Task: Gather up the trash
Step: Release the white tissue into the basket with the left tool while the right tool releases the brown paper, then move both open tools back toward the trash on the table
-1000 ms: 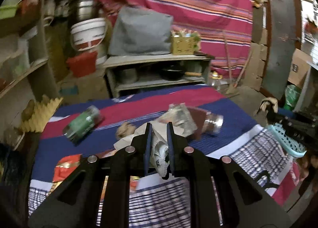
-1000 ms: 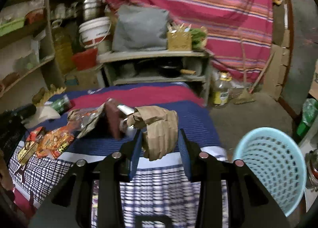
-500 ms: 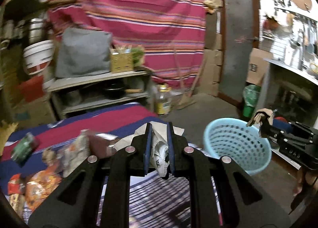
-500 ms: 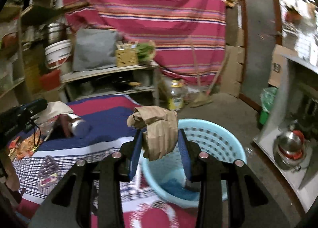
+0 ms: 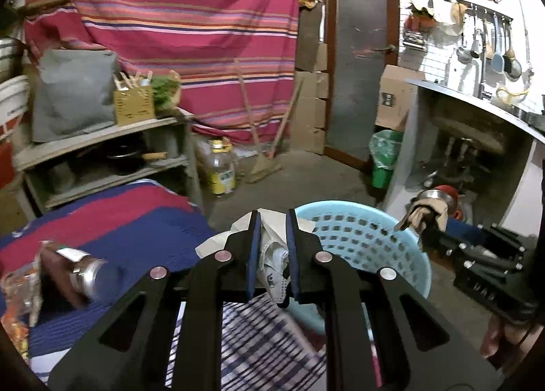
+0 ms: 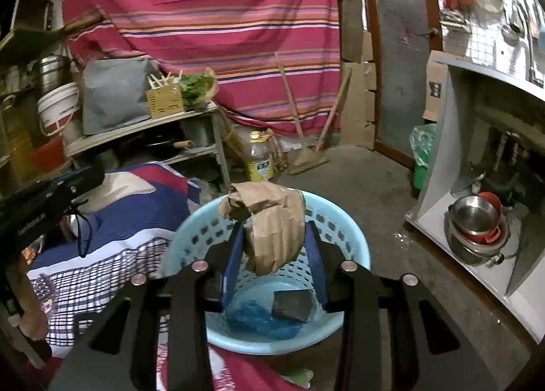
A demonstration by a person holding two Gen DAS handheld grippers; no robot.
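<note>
My left gripper [image 5: 273, 256] is shut on a crumpled white paper wrapper [image 5: 272, 248], held just before the near left rim of the light blue basket [image 5: 381, 241]. My right gripper [image 6: 274, 256] is shut on a crumpled brown paper bag [image 6: 272, 220], held directly above the light blue basket [image 6: 190, 231]. Inside the basket lie a blue plastic bag [image 6: 259, 319] and a dark flat packet [image 6: 293, 306]. The right gripper with the brown bag also shows in the left wrist view [image 5: 424, 215].
A bed with a blue, red and checked cover [image 5: 136, 231] lies left of the basket, with a metal flask [image 5: 92, 278] and wrappers [image 5: 20, 292] on it. A shelf unit [image 5: 112, 149], oil bottle [image 5: 221, 169], counter [image 5: 477, 139] and steel bowls [image 6: 473, 217] stand around.
Both grippers swung right, away from the bed, toward the basket. The right gripper now hangs over the basket's middle; the left has come up to its rim. Both still hold their trash.
</note>
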